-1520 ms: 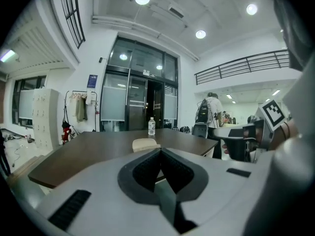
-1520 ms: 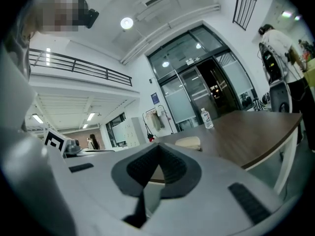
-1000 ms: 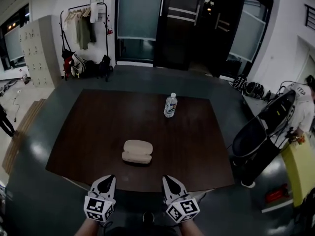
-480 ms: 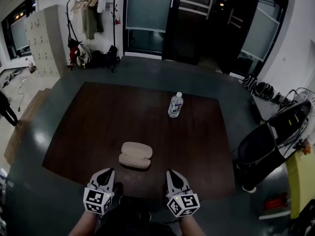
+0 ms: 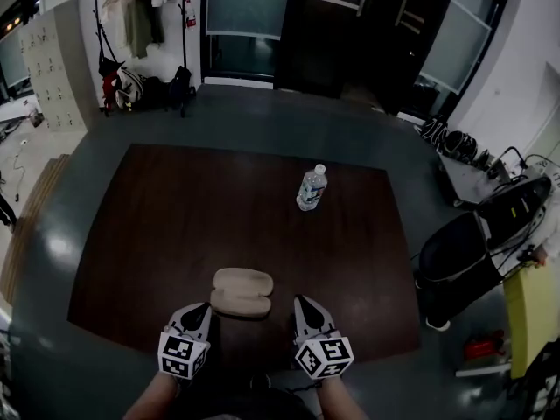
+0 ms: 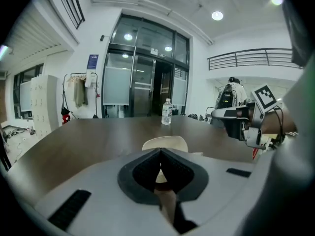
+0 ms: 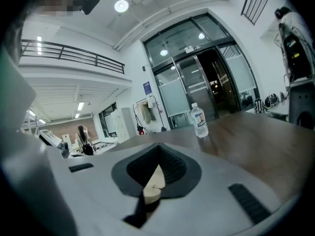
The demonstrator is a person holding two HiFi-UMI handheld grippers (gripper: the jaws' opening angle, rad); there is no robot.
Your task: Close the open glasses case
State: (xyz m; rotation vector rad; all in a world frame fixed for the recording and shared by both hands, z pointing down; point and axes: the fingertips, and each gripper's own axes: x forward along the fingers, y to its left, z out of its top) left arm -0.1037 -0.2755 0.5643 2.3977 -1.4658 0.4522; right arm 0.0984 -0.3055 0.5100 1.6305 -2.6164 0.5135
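A beige glasses case [image 5: 241,291] lies open near the front edge of the dark wooden table [image 5: 157,226], its two halves side by side. My left gripper [image 5: 199,310] is just left of and in front of the case, jaws pressed together and empty. My right gripper [image 5: 303,304] is just right of the case, jaws also together and empty. In the left gripper view the case [image 6: 165,143] rises right beyond the joined jaw tips, and the right gripper [image 6: 235,117] shows at the right. In the right gripper view a sliver of the case [image 7: 154,181] shows past the jaws.
A clear water bottle [image 5: 309,187] stands at the far middle of the table, also in the left gripper view [image 6: 167,112] and the right gripper view [image 7: 199,120]. A black chair [image 5: 455,252] stands off the right edge. A coat rack [image 5: 131,16] stands far left.
Both grippers have moved forward over the table's front edge and now flank the case. The head view has tilted, so the case sits lower in the picture.
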